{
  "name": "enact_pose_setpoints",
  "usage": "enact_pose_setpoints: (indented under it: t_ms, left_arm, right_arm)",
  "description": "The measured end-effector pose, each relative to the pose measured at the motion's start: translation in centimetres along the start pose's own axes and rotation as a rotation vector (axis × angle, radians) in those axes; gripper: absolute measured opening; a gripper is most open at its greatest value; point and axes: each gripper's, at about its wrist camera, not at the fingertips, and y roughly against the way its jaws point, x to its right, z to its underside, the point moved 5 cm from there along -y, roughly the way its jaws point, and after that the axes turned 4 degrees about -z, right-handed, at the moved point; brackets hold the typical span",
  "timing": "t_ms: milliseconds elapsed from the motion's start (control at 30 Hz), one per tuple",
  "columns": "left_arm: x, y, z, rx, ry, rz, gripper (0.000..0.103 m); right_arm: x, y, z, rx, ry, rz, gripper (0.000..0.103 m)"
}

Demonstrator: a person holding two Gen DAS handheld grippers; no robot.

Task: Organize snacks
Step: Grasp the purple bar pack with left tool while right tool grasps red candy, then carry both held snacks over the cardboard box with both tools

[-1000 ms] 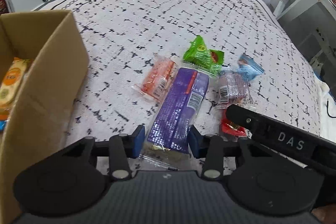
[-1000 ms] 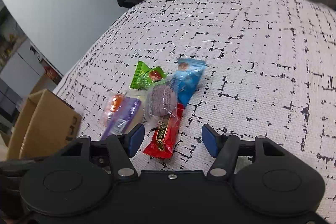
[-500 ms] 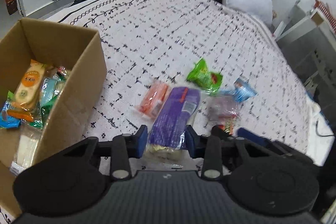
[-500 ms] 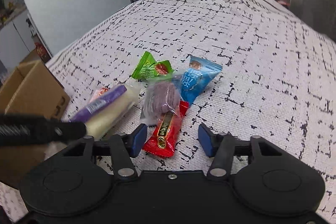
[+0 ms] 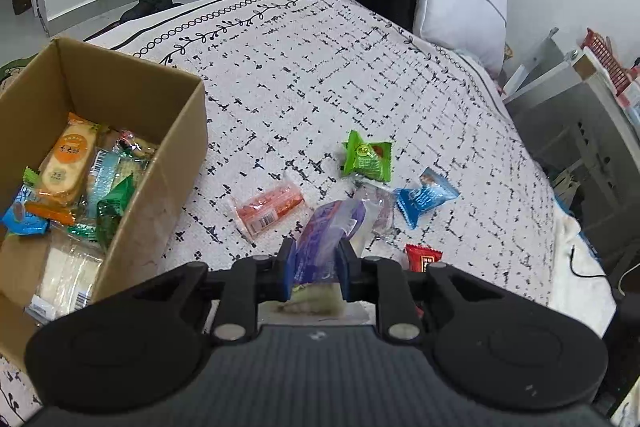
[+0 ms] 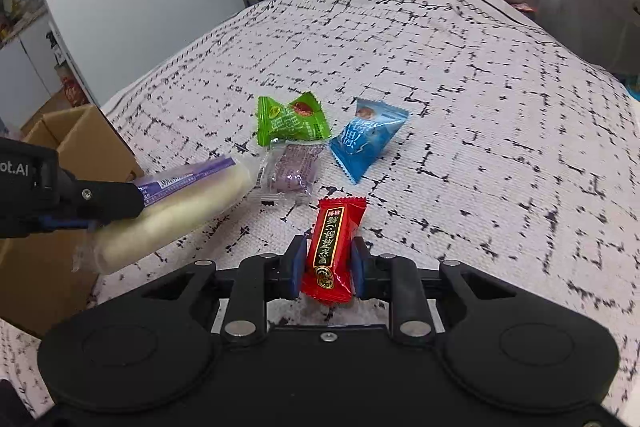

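While your left gripper (image 5: 316, 269) clamps the near end of the long purple-wrapped snack (image 5: 326, 239), its jaws having just been closing onto it, the packet tilts up off the bed (image 5: 320, 75) with its far end pointing toward the loose pile. In the right wrist view you see that same snack (image 6: 176, 207) held out from the side, pale underneath, its far end close to the small purple packet (image 6: 294, 169). Your right gripper (image 6: 326, 269) has likewise just been closing and now pinches the lower part of the red snack bar (image 6: 334, 247), which stands between the blue pads. Still lying on the patterned bedspread are the green packet (image 5: 367, 157), the blue packet (image 5: 424, 197) just beside the small purple one, and the orange packet (image 5: 268, 209) a little apart, nearer the box. The cardboard box (image 5: 160, 187) sits on the bed at your left, already holding several wrapped snacks.
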Motion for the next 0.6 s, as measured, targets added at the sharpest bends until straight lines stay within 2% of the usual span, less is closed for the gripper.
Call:
enact_pose_setpoints:
  t_ms: [467,600]
  left_arm:
    - [-0.9,4.6,-1.1,0.080,0.055,0.078,0.020]
    - [-1.4,5.6,-1.7,0.104,0.075,0.093,0.020]
  right_arm:
    - [-1.1,5.8,-2.0,0.110,-0.067,-0.030,0.024]
    - [-2.2,6.9,-2.8,0.133,-0.047,-0.034,0.024]
